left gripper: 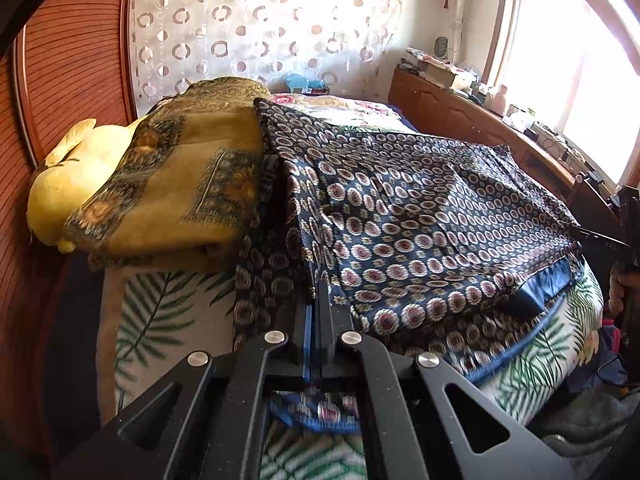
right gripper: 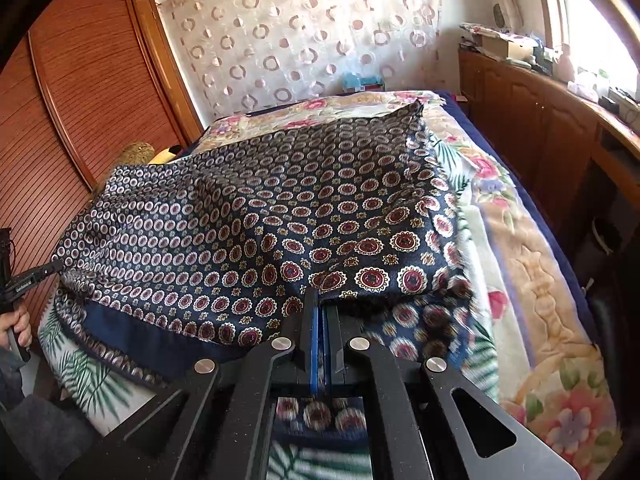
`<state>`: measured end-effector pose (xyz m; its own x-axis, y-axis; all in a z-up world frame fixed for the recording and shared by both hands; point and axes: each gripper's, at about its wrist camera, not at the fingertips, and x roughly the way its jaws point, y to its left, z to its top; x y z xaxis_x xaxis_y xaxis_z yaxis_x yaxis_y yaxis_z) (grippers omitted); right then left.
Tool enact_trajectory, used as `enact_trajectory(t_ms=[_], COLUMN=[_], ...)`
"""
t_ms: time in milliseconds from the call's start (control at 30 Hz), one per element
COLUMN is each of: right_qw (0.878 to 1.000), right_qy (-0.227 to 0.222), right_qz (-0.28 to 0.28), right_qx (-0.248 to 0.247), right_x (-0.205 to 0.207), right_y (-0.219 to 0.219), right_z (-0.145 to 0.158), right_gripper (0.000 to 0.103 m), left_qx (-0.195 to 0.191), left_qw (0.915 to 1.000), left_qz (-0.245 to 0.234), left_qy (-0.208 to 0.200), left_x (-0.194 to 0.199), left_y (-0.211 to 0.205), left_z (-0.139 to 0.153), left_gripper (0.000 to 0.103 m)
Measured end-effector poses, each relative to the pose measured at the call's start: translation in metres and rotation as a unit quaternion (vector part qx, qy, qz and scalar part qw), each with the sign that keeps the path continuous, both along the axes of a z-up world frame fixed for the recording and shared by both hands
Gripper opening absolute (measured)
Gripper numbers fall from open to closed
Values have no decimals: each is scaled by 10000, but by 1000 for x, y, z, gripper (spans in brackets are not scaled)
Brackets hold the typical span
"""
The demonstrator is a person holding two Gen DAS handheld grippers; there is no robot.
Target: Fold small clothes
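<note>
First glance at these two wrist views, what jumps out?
The navy medallion-print garment spread across the bed, its near edge pinched by both the left gripper and the right gripper. Left of it, a folded mustard patterned blanket on a yellow plush toy.

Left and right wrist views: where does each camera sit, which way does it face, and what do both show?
Left wrist: on the left gripper at the bed's near edge, facing along shut fingers clamping the navy patterned cloth; the right gripper and its hand show far right.
Right wrist: on the right gripper, also clamped on the cloth's near edge; the left gripper and hand show far left.
Shared: the cloth, the leaf-print bedspread, the circle-pattern curtain.
</note>
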<state>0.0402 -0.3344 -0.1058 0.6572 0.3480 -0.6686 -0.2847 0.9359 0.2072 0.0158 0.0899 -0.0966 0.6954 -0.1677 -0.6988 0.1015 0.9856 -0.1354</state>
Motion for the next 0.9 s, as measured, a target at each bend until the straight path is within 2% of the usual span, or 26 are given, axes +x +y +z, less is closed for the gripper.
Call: enact_trajectory(t_ms=[67, 200, 233, 300, 333, 367, 400, 467, 667, 900], right_qw=[10000, 9995, 9993, 9987, 9984, 9981, 9979, 9975, 9934, 9933], right_qy=[71, 85, 96, 75, 55, 30, 1, -105, -459, -633], right_qz=[-23, -46, -51, -64, -68, -70, -57, -55, -195, 5], right_qx=[-40, -317, -358, -505, -551, -609, -640, -703, -1028, -966], right_x=[-5, -4, -2, -1, 0, 0, -3, -8, -24, -23], right_y=[-2, 7, 10, 14, 16, 18, 20, 21, 27, 53], right_z=[-2, -6, -5, -2, -1, 2, 7, 13, 21, 20], right_gripper=[1, 3, 4, 8, 11, 22, 38, 54, 55, 55], left_qx=[5, 254, 261, 269, 273, 265, 218, 198, 285, 301], left_qw=[10000, 9996, 9995, 9994, 9994, 9994, 9996, 9995, 9989, 9984], left_qz=[1, 111, 117, 163, 182, 190, 177, 199, 251, 322], left_qy=[54, 107, 114, 113, 101, 93, 103, 149, 287, 351], left_x=[-5, -8, -7, -4, -3, -2, -1, 1, 9, 14], left_y=[0, -3, -2, 1, 3, 4, 5, 5, 2, 5], left_z=[-2, -8, -8, -10, -10, -10, -11, -13, -24, -29], left_gripper=[1, 2, 6, 20, 33, 41, 42, 49, 69, 73])
